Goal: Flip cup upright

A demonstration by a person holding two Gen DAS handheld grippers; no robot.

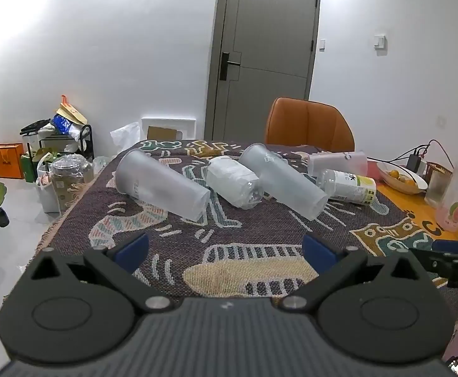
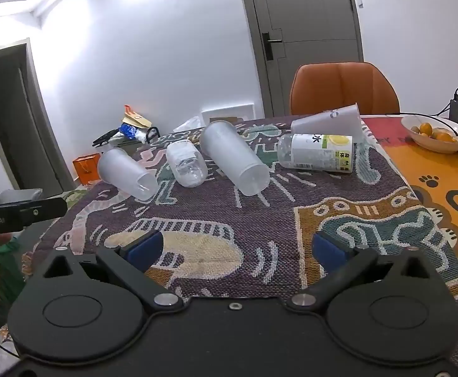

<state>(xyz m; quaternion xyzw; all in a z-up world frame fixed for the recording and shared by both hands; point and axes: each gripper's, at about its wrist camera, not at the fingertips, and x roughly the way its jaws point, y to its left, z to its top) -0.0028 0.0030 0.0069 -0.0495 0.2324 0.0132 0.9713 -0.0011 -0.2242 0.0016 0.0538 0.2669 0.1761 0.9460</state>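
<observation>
- The left gripper [image 1: 226, 248] hovers low over the patterned cloth [image 1: 172, 238]; its jaws stand wide apart and hold nothing.
- The right gripper [image 2: 235, 248] is also over the cloth, jaws wide and empty.
- Three frosted cups lie on their sides. In the left wrist view, the left cup [image 1: 160, 183] is at 11 o'clock from the left gripper, and the middle cup [image 1: 284, 180] is at 1 o'clock.
- The far cup [image 1: 339, 162] lies further back at 2 o'clock, just behind the labelled bottle [image 1: 350, 187].
- A clear crumpled bottle [image 1: 233, 183] lies between the left cup and the middle cup.
- A bowl of oranges [image 2: 434, 132] stands at 2 o'clock in the right wrist view.
</observation>
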